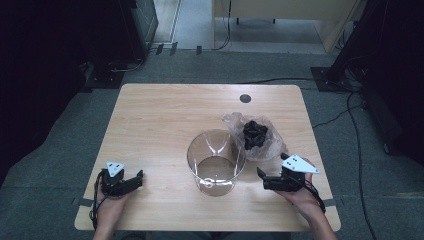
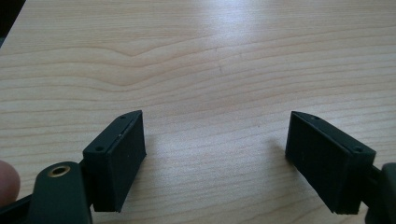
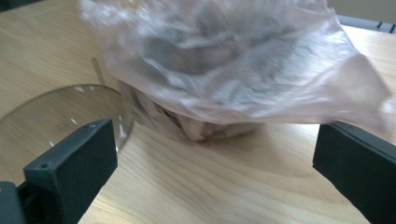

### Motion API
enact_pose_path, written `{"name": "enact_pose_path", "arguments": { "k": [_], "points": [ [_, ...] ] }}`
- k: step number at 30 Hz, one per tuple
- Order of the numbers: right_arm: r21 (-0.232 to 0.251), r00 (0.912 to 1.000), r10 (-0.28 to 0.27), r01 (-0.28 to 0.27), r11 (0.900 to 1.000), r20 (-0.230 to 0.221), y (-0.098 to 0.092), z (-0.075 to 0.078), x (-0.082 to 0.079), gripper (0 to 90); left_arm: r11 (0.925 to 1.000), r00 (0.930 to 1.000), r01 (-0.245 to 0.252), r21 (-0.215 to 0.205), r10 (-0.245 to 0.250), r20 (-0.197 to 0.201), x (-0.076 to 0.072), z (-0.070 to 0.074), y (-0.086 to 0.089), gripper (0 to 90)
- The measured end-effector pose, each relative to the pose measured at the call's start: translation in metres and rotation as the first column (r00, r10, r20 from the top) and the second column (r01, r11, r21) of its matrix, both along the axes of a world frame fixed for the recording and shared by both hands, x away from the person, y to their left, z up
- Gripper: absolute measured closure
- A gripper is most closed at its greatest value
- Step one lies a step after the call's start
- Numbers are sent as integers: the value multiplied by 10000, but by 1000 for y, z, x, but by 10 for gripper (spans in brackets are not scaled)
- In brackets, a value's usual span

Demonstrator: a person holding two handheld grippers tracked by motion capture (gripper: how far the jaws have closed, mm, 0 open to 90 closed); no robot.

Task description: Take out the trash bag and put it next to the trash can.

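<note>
Jaws parted wide and empty on both: left gripper (image 1: 131,181) held low near the table (image 1: 160,115) edge at about 7 o'clock of the glass bowl (image 1: 216,161), right gripper (image 1: 263,176) at its 4 o'clock, each in a hand resting on the wood. Clear, round and upright at table centre, that bowl. Touching its rim at 1 o'clock, a crumpled translucent plastic bag (image 3: 243,60) with something dark inside, just ahead of the right jaws.
</note>
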State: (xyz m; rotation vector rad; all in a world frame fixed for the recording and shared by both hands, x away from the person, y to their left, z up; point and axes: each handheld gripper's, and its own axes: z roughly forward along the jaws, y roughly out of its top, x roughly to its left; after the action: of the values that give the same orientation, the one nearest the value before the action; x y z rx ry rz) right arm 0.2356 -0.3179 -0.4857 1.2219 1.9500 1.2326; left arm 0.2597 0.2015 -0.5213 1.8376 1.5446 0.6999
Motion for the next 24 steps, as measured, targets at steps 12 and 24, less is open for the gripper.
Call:
{"name": "enact_pose_path", "arguments": {
  "k": [12, 24],
  "points": [
    [-309, 9954, -843, 829, 9961, -464, -24, -12, -3, 0, 10000, 10000, -1, -3, 1, -3, 0, 0, 0, 195],
    [-876, 9801, -1654, 1562, 9838, -1101, -46, -28, -11, 0, 10000, 10000, 2, 9, -2, -1, 0, 0, 0, 195]
  ]
}}
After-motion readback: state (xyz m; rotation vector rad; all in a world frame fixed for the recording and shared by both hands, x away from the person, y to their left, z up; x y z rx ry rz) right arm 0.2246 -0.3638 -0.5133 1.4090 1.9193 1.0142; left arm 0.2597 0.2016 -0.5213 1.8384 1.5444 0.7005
